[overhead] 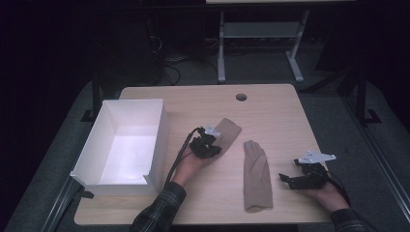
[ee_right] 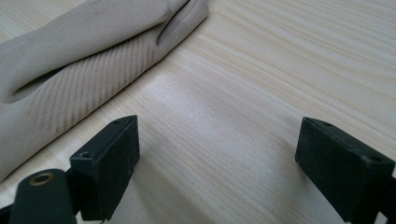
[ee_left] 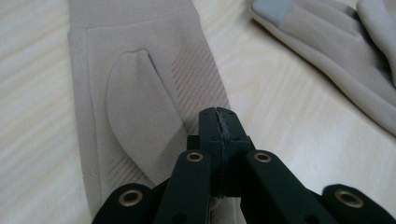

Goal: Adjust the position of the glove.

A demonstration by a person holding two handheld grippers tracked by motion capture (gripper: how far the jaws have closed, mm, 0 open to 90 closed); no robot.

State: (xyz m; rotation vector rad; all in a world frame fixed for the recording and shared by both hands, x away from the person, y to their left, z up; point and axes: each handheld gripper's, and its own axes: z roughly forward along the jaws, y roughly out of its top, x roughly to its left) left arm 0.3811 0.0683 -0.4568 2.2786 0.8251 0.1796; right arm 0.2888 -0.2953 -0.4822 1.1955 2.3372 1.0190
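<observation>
Two beige gloves lie flat on the wooden table [overhead: 283, 121]. The left glove [overhead: 231, 128] [ee_left: 140, 88] rests with its thumb folded over the palm. My left gripper [overhead: 215, 145] [ee_left: 218, 119] hovers at that glove's near end, jaws shut together over its edge, with no fabric visible between them. The second glove [overhead: 256, 176] [ee_left: 336, 42] [ee_right: 70, 60] lies lengthwise in the middle, its grey fingertip pads pointing away. My right gripper [overhead: 290, 170] [ee_right: 219, 149] is low over bare table just right of it, jaws wide open with nothing between them.
A white open box [overhead: 162, 128] stands at the table's left side, close to my left forearm. A round cable hole [overhead: 241, 96] sits near the far edge. Beyond the table stands a metal frame on the dark floor.
</observation>
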